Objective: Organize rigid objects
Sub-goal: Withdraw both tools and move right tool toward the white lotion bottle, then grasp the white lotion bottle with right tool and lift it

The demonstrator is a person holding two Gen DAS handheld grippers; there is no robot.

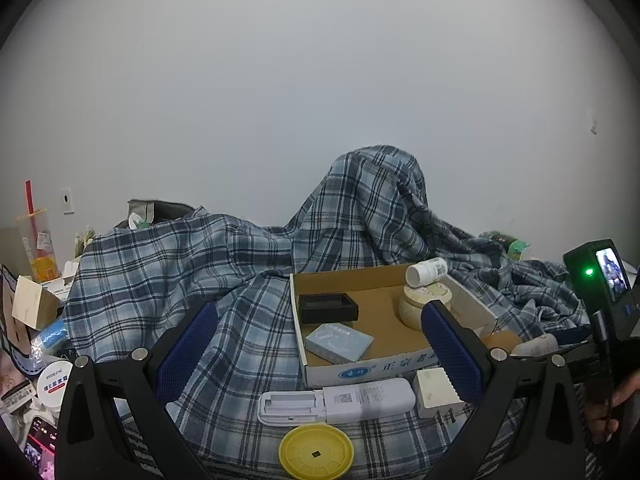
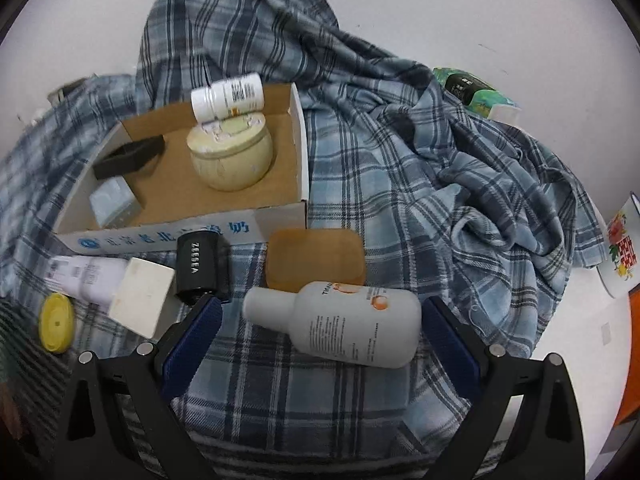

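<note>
In the left wrist view, the left gripper (image 1: 320, 344) is held wide apart with nothing between its blue pads (image 1: 188, 350). A cardboard box (image 1: 316, 374) is seen ahead on a plaid blanket (image 1: 168, 264). Inside it are placed a black tray (image 1: 328, 307), a pale blue packet (image 1: 339, 342) and a cream jar (image 1: 416, 308), on whose lid a small white pill bottle (image 1: 426, 272) is laid on its side, cap to the left. In front of the box, a white remote-like device (image 1: 336, 400) is laid with its long axis left to right, just beside a white charger (image 1: 436, 392); a yellow lid (image 1: 316, 452) is laid flat nearer the camera.

In the right wrist view, the right gripper (image 2: 320, 332) is likewise spread wide, and a white lotion bottle (image 2: 340, 320) is seen between its pads (image 2: 196, 340), lying on the blanket with its long axis across the gap and its neck pointed left; no contact can be made out. A brown soap-like block (image 2: 316, 256) and a black cylinder (image 2: 202, 268) are found between the bottle and the box.
</note>
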